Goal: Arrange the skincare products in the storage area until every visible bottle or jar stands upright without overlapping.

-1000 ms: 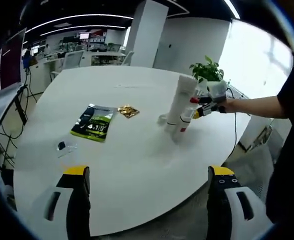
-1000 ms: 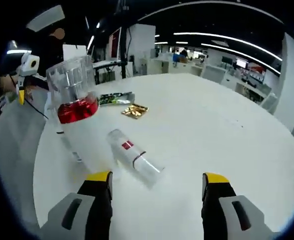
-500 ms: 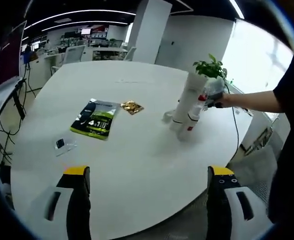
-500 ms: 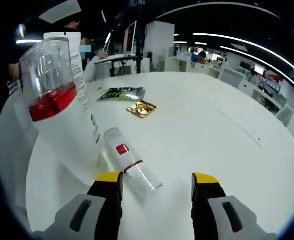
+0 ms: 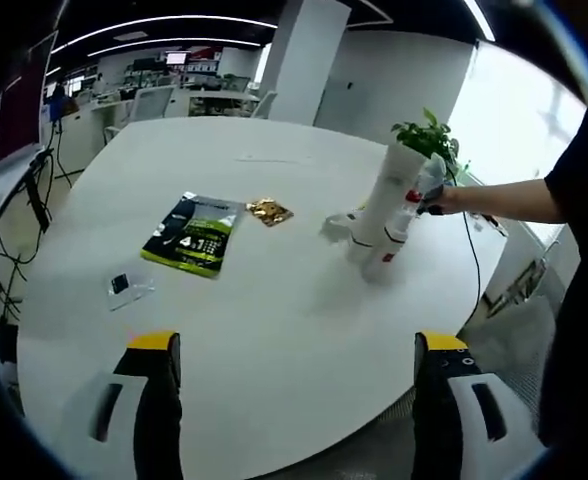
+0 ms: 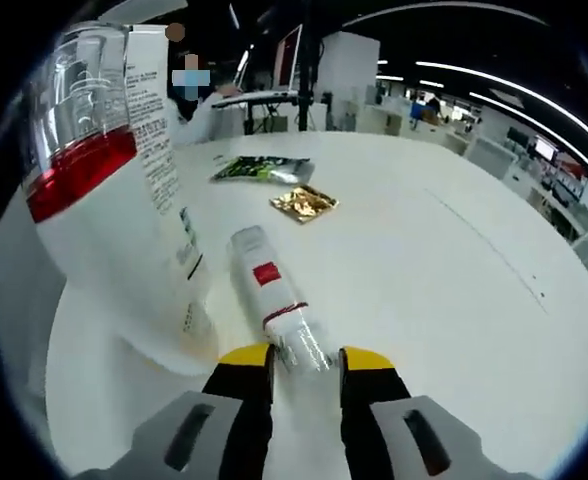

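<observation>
In the right gripper view, your right gripper (image 6: 304,362) sits at the bottom centre of the frame, and its two yellow-tipped fingers (image 6: 246,358) are pinching the clear cap end of the small bottle (image 6: 274,300). This small bottle lies on its side on the white table (image 6: 454,300), a red label on its white body, and it runs from the jaws up toward the middle of the frame. Just left of it stands the tall white tube (image 6: 159,200), upright with printed text on its side. At the far left of the frame you see the pump bottle (image 6: 74,130) with its clear cap and red band, very near to the camera. Above the small bottle, near the upper centre, lie the gold packet (image 6: 304,202) and behind it the green pouch (image 6: 264,170).

In the left gripper view, your left gripper (image 5: 294,350) is at the bottom of the frame with its fingers (image 5: 154,345) spread wide, holding nothing, above the near edge of the table (image 5: 274,330). The tall white tube (image 5: 386,195) and the pump bottle (image 5: 394,240) stand together at the right of centre, and the small bottle (image 5: 339,222) lies to their left. Your right gripper (image 5: 429,198) shows behind them, at the end of your arm (image 5: 504,200) that enters from the right. The green pouch (image 5: 194,235) lies left of centre, the gold packet (image 5: 269,211) just right of it, and a small clear wrapper (image 5: 129,288) sits at the lower left. A potted plant (image 5: 424,135) is behind the tube.
</observation>
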### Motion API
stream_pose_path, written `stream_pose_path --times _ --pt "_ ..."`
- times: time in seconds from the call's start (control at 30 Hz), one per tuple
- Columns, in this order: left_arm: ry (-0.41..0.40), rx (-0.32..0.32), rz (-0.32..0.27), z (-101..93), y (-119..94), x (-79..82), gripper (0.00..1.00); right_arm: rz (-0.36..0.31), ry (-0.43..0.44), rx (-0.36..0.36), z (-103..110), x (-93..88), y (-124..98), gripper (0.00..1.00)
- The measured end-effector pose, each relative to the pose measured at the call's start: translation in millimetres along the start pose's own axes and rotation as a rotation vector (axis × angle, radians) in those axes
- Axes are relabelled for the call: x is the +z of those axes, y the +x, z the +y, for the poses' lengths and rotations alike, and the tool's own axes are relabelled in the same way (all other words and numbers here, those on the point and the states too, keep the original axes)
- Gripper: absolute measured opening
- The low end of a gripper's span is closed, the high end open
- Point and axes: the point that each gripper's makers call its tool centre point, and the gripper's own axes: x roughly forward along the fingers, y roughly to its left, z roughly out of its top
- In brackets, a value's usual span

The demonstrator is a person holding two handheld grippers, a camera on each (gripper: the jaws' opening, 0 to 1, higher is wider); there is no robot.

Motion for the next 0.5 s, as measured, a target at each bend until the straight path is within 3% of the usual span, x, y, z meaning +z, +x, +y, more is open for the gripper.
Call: stream_pose_path --times 0.03,0.27,0.5 --pt "-0.001 -0.002 0.000 -0.6 0.6 -0.2 0.90 -0.004 -0.001 -0.025 -5.1 1.0 -0.1 0.11" --pt "0.002 -0.007 0.001 -3.0 0.6 -0.5 0.90 0.011 -0.007 -0.025 -3.7 -1.6 0.8 0.10" --pt "0.002 -0.010 -0.005 -5.4 -0.9 -0.1 0.90 0.019 0.050 -0.067 -6.3 -3.1 -7.2 0.09"
